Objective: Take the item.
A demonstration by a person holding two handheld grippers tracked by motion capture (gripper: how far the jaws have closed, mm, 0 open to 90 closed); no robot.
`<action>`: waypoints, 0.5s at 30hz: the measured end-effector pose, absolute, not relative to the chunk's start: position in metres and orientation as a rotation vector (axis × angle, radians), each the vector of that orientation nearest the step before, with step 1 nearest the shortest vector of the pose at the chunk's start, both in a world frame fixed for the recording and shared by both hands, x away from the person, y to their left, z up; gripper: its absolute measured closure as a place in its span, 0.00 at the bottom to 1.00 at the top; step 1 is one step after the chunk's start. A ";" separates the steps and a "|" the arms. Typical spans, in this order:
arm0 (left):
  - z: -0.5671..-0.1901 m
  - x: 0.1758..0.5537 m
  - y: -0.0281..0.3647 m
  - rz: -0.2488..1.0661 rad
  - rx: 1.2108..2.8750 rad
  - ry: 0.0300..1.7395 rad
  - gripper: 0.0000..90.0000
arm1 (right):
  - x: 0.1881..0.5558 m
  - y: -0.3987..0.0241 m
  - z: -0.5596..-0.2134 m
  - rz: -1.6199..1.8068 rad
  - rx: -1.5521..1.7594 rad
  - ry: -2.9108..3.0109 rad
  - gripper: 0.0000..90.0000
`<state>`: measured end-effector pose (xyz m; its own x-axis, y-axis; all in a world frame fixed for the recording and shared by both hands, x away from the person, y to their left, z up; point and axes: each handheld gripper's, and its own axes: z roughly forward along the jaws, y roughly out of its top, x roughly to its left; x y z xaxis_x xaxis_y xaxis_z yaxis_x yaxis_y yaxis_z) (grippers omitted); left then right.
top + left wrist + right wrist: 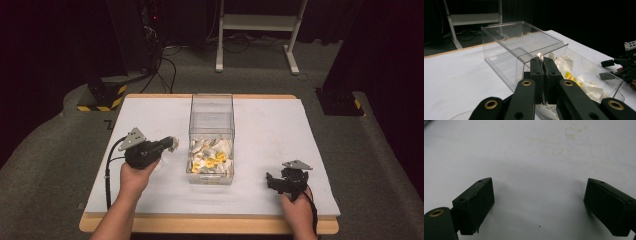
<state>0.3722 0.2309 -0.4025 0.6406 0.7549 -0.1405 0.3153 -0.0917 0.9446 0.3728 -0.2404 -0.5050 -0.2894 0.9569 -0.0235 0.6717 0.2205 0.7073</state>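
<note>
Jaws of the left gripper (543, 65) pinch a white crumpled paper scrap (539, 56) beside the clear plastic box (211, 115); right gripper (537, 207) gapes over the white counter (529, 152).

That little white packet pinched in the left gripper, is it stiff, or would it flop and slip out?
The white packet is probably light and floppy: its crumpled top pokes up past the closed fingers of the left gripper. It seems unlikely to slip, since the fingers press flat on both sides. Being thin and soft, it should drop limply among the others in the clear box.
</note>
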 end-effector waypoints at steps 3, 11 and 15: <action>-0.403 0.371 0.236 0.473 1.680 0.892 0.97 | 0.373 -0.240 -0.505 0.825 1.500 2.041 0.10; -0.406 0.368 0.252 0.487 1.662 0.925 0.97 | 0.373 -0.240 -0.505 0.825 1.500 2.040 0.10; -0.407 0.366 0.260 0.492 1.657 0.940 0.97 | 0.373 -0.240 -0.505 0.825 1.500 2.040 0.10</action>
